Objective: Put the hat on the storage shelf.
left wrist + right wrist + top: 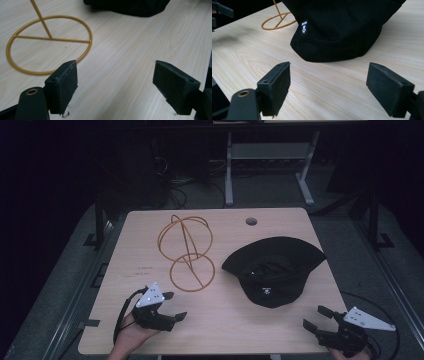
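My left gripper (172, 306) hovers wide open near the table's (235, 330) front edge, just short of the gold wire hat stand (187, 251); nothing is gripped. The black cap (272, 267) lies brim-back at centre right, not yet on the stand. My right gripper (316, 317) waits open before it. A small white skull label (304, 26) carries unreadable lettering.

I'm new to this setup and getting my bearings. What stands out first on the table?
A black cap lies right of centre on the wooden table, a small white label on it. Left of it stands a golden wire hat stand. The left gripper and right gripper hover open at the near edge.
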The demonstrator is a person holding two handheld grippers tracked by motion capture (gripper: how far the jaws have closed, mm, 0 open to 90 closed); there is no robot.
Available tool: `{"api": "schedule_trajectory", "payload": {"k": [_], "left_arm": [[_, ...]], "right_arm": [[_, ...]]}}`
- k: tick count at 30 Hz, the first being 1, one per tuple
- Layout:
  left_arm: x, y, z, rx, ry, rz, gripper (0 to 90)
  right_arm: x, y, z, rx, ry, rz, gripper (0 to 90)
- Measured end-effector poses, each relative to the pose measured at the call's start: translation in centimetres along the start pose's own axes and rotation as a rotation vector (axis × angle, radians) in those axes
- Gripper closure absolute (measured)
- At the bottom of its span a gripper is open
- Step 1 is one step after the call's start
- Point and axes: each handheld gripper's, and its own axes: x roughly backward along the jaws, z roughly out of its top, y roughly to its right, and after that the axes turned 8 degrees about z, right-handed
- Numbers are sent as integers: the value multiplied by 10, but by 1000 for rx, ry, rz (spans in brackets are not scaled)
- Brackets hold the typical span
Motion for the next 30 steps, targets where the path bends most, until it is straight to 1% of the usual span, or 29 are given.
{"api": "schedule_trajectory", "payload": {"k": [4,7,10,12,13,16,20,23,27,28,30], "left_arm": [[-2,2,5,-7,-1,-9,191],[-4,3,8,-6,0,-16,191],[-6,5,13,-20,-3,-23,191],[-7,6,14,-25,-3,-22,192],[-8,7,15,-21,-3,-27,193],[-10,9,21,-41,-2,-33,195],[-12,12,26,-46,3,-46,195],[-15,16,33,-66,6,-52,195],[-20,23,41,-88,7,-64,197],[-24,26,45,-99,3,-72,197],[-26,28,47,-104,1,-75,197]], "right_arm": [[0,1,0,-9,2,4,189],[0,0,0,-6,4,1,189],[1,2,-1,-10,9,1,188],[2,2,0,-7,10,1,188],[2,2,-1,-8,11,0,188],[2,2,-1,-11,13,-1,188],[3,2,0,-4,15,-5,188],[3,2,-1,-12,16,-5,188],[3,1,-1,-9,15,-5,188],[2,1,-1,-11,15,-3,188],[2,1,-1,-11,13,-2,188]]}}
